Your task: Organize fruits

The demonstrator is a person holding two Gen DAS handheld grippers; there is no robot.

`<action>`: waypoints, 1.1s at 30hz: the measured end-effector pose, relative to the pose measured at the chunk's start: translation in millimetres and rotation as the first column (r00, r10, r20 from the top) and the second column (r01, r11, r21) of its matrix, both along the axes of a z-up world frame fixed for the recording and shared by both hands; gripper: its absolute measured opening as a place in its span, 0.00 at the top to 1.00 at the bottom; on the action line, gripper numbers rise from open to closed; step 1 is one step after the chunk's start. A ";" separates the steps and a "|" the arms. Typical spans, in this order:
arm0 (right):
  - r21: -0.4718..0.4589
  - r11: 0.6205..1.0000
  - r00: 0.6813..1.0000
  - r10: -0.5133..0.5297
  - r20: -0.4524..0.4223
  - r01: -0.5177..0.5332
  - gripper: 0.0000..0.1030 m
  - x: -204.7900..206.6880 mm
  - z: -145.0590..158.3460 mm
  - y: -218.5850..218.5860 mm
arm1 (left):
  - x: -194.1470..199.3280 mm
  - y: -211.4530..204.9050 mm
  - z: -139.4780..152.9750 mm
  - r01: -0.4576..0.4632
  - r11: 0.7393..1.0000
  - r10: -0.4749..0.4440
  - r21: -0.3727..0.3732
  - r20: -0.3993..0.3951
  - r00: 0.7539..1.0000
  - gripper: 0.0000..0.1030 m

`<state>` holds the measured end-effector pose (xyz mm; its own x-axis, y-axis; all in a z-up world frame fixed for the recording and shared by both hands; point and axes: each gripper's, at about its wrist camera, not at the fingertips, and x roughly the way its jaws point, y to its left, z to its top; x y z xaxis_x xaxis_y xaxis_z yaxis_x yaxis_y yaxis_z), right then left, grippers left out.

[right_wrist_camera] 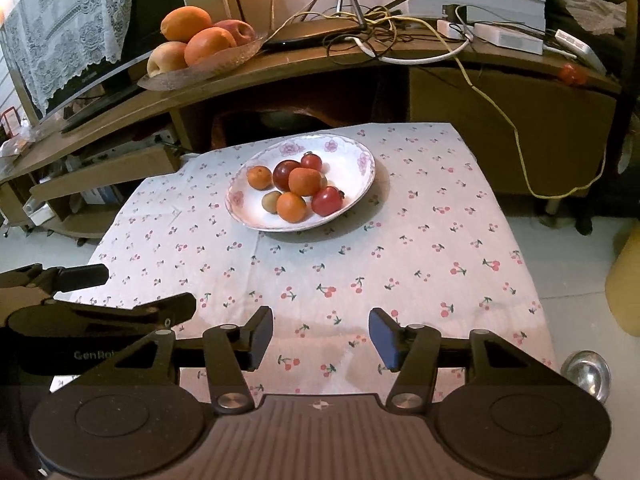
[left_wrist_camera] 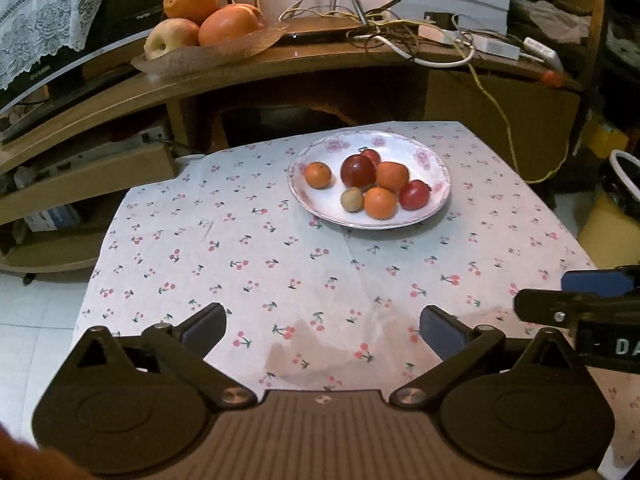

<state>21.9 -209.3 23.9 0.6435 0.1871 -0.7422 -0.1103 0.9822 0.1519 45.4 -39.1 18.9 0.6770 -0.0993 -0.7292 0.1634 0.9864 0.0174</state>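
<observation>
On plate [left_wrist_camera: 434, 196]: seven fruits [left_wrist_camera: 387, 176]

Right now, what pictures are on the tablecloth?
Little red cherries with green stems, on a white tablecloth. The right wrist view shows them best.

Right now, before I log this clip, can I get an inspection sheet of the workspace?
Surface: table under a cherry-print cloth; a faint stain on the near part.
Job's things: floral plate holding three small orange fruits, three red fruits and one greenish-brown fruit.
Clutter: nothing seen on the cloth besides the plate.
Grippers: left hand-held gripper open, empty, above the near cloth; right hand-held gripper open, empty, beside it.
Cables: tangle of white and yellow cords on the wooden shelf; one yellow cord drops toward the floor.
Surroundings: glass dish of oranges and apples on the shelf, lace-draped screen at left, metal knob at the near right.
</observation>
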 end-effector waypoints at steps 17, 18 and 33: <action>0.008 1.000 1.000 -0.004 -0.001 0.004 0.46 -22.2 1.1 3.6 | -29.0 -1.7 3.5 -0.013 1.000 0.013 0.005 0.005 1.000 0.00; 0.008 1.000 1.000 -0.004 -0.001 0.004 0.46 -22.4 1.1 3.6 | -30.5 -1.5 3.6 -0.012 1.000 0.012 0.006 0.005 1.000 0.00; -0.009 1.000 1.000 0.006 -0.006 -0.006 0.46 -43.6 -1.7 9.8 | -49.5 -0.3 1.2 -0.017 0.999 0.016 0.034 0.012 1.000 0.00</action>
